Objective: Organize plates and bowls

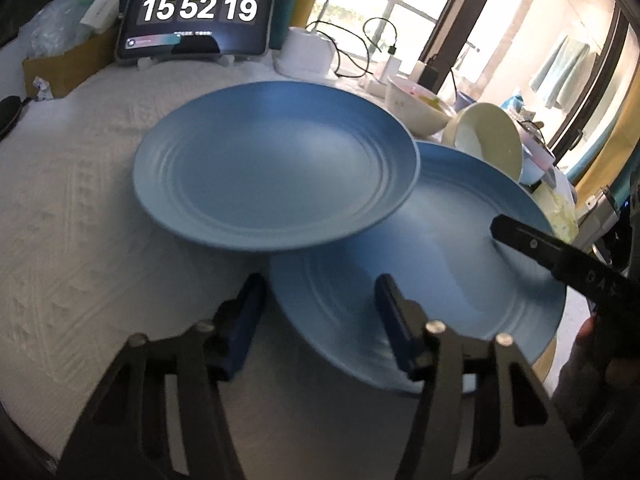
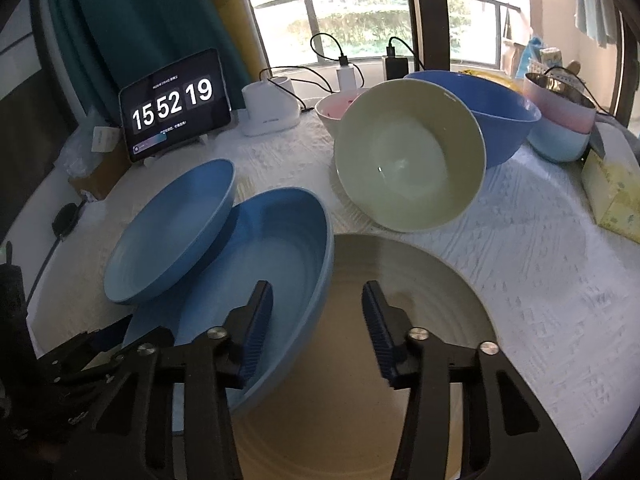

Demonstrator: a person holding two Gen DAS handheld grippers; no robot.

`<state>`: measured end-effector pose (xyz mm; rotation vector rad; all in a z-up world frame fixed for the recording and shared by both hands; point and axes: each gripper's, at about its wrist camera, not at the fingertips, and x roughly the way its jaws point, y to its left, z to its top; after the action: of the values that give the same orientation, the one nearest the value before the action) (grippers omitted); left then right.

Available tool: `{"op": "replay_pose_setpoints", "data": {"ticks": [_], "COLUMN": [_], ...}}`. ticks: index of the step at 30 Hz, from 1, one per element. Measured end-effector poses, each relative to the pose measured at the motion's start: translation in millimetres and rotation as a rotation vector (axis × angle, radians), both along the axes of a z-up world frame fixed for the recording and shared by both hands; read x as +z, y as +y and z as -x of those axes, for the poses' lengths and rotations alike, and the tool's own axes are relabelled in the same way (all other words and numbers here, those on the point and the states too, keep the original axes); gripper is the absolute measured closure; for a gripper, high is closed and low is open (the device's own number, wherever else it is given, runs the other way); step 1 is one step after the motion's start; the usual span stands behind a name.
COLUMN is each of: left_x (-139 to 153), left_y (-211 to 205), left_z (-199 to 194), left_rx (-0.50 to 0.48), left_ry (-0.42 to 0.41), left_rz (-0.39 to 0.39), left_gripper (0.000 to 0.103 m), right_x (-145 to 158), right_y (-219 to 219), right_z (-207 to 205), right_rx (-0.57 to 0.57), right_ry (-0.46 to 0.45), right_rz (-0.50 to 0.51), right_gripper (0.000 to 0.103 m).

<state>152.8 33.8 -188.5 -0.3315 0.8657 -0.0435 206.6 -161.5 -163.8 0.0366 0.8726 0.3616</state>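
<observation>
On the table [image 1: 80,208], two blue plates [image 1: 276,164] are overlapped, one leaning on the other, ready for stacking. Both grippers' fingers [image 2: 256,320] are spread apart and nothing is held.

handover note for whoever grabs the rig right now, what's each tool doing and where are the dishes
Left tool: open, empty, over the near rim of the lower blue plate.
Right tool: open, empty, above the beige plate.
Dishes: the upper blue plate lies offset, overlapping the lower one. The cream bowl is tipped on its side against the blue bowl. A white bowl and the pink and blue stacked bowls sit behind.
Done: nothing neatly stacked yet.
Left: square up the blue plates, add the beige plate, right and nest the bowls.
</observation>
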Motion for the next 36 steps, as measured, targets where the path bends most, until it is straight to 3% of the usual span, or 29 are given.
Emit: {"op": "replay_pose_setpoints", "data": {"ticks": [6,36], "left_x": [2,28], "left_y": [-1,-44], "left_z": [1,26], "left_rx": [0.009,-0.084], "left_ry": [0.0,-0.068], "left_rz": [-0.007,-0.041], "left_gripper": [0.054,0.065], "right_x": [0,16], "right_y": [7,-43], "right_z": [3,43], "right_rx": [0.042,-0.055], "right_ry": [-0.008,-0.084], "right_rz": [0.004,-0.012], "right_gripper": [0.076,0.077]}}
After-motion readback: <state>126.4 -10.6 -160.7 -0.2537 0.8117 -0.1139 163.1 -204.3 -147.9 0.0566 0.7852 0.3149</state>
